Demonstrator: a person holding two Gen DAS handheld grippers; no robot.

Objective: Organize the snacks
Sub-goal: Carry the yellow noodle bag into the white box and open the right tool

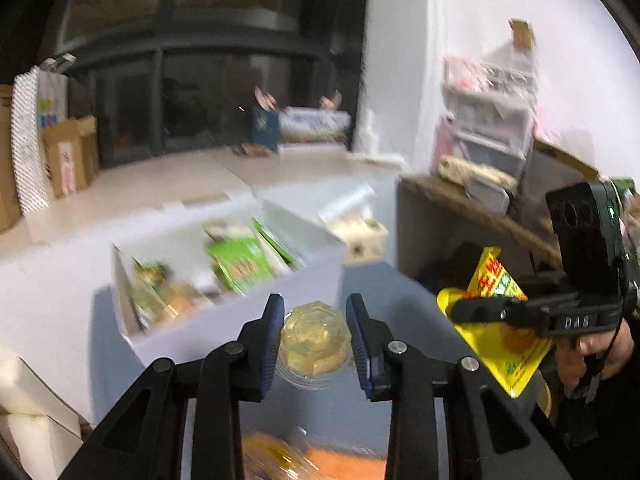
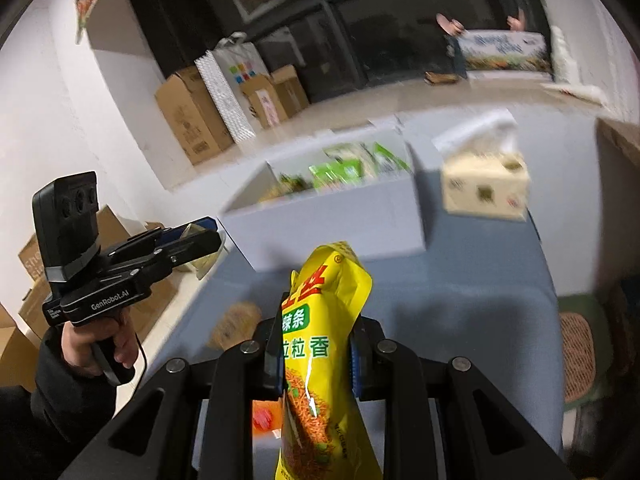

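Up close, left claw [image 1: 316, 336] clamped on a clear faceted cup of yellow jelly [image 1: 315, 339], blue pads [image 1: 270, 344] pressing its two sides, cup lifted above the blue-grey surface [image 1: 400, 292]. Right claw [image 2: 316, 354] clamped on a tall yellow snack packet [image 2: 324, 344] printed with green and red characters, packet upright between the pads, its top sticking out past the fingertips. Further out, just beyond both claws, a white open box [image 1: 240, 320] standing on the surface, holding green and brownish snack packs [image 1: 240, 264], blurred. Beside that box on the right, a cream tissue box [image 2: 486, 188] with tissue sticking out of the top. Low at the near edge, something orange [image 1: 344, 464] on the surface, too blurred to name. Off to the side, a hand [image 2: 96, 344] in a dark sleeve gripping the left claw's handle. Farther back, brown cardboard cartons [image 2: 192, 116] along a white wall, dark windows behind.
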